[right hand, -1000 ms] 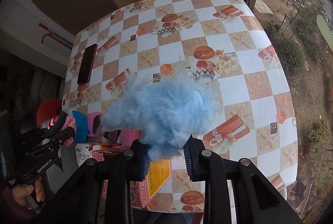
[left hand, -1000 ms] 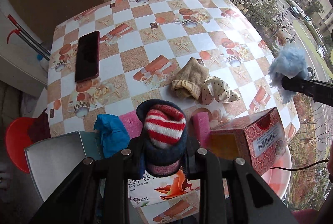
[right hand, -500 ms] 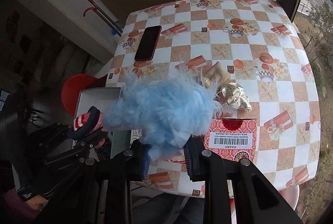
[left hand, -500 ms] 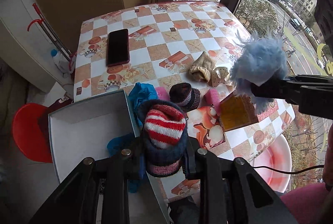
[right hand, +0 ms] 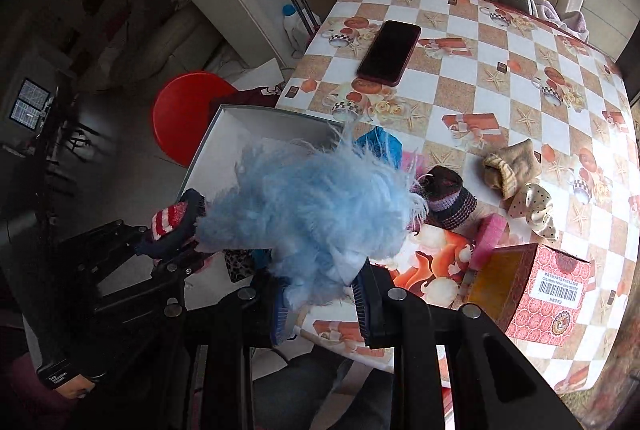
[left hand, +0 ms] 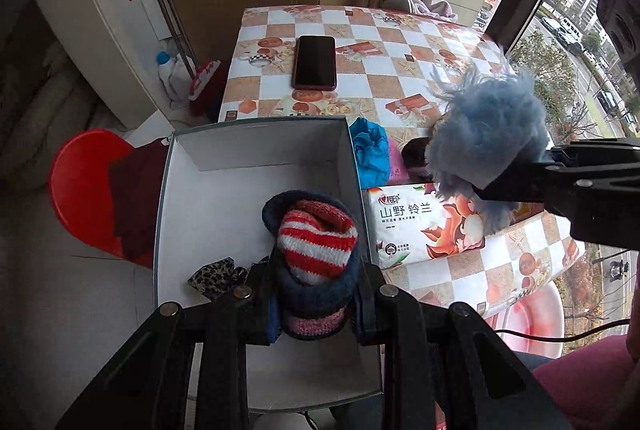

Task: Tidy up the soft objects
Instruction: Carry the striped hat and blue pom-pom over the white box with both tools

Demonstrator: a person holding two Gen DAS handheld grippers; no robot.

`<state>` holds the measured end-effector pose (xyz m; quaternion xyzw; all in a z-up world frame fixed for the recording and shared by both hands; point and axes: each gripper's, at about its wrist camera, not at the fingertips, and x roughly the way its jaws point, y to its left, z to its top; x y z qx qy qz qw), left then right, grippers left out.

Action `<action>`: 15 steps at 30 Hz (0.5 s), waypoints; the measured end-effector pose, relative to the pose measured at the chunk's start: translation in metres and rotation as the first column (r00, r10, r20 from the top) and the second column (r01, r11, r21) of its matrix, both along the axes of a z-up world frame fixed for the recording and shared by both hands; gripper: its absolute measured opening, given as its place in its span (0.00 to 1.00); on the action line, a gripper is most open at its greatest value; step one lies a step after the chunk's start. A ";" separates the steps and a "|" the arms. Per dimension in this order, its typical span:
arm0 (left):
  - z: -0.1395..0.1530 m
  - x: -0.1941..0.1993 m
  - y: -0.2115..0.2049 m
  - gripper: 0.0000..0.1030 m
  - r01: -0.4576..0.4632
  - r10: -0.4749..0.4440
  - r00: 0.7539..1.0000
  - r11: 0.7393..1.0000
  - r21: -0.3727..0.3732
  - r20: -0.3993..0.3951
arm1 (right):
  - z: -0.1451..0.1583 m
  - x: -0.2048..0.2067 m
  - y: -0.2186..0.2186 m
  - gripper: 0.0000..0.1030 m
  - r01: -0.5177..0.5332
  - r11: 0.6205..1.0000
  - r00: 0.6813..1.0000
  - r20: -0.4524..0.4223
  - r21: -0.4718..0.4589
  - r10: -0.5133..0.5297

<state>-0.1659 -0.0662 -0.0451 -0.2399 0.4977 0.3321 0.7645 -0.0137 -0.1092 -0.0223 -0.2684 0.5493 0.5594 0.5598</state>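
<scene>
Socks, rolled and striped red and white inside a navy cuff, sit pinched in our left gripper, held over the open white box beside the table. Our right gripper clamps a fluffy blue pom, which hangs over the box's near corner and a tissue pack. In the box lies a leopard-print piece. On the table we see a phone, a tan sock, a dotted scrunchie, a dark roll and a red carton.
</scene>
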 end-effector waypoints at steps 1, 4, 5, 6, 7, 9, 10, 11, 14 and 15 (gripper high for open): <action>0.000 -0.005 0.001 0.28 -0.013 0.013 1.000 1.000 0.000 0.002 | 0.001 -0.005 0.002 0.28 -0.015 1.000 1.000 0.003 0.000 0.015; -0.001 -0.018 0.003 0.28 -0.046 0.046 0.999 0.999 -0.003 0.007 | 0.001 -0.017 0.009 0.28 -0.058 0.998 0.998 0.013 -0.003 0.058; -0.002 -0.021 0.003 0.28 -0.055 0.055 0.998 0.998 -0.005 0.010 | 0.001 -0.020 0.011 0.28 -0.069 0.998 0.997 0.016 -0.005 0.069; -0.002 -0.024 0.004 0.28 -0.063 0.063 0.998 0.998 -0.007 0.011 | 0.001 -0.024 0.013 0.28 -0.081 0.997 0.997 0.019 -0.007 0.081; -0.002 -0.027 0.004 0.28 -0.071 0.071 0.997 0.997 -0.007 0.014 | 0.001 -0.028 0.014 0.28 -0.091 0.996 0.996 0.022 -0.008 0.091; -0.003 -0.032 0.004 0.28 -0.085 0.085 0.996 0.996 -0.010 0.018 | 0.001 -0.033 0.017 0.28 -0.108 0.994 0.994 0.026 -0.012 0.108; -0.003 -0.034 0.005 0.28 -0.090 0.090 0.996 0.996 -0.011 0.021 | 0.001 -0.035 0.019 0.28 -0.116 0.993 0.993 0.029 -0.014 0.116; -0.003 -0.036 0.005 0.28 -0.095 0.095 0.995 0.995 -0.011 0.023 | 0.001 -0.037 0.020 0.28 -0.123 0.992 0.992 0.032 -0.015 0.123; -0.004 -0.041 0.006 0.28 -0.107 0.108 0.994 0.994 -0.014 0.029 | 0.001 -0.042 0.023 0.28 -0.139 0.990 0.989 0.039 -0.019 0.140; -0.004 -0.042 0.007 0.28 -0.111 0.111 0.993 0.994 -0.015 0.030 | 0.000 -0.043 0.024 0.28 -0.144 0.989 0.989 0.040 -0.022 0.144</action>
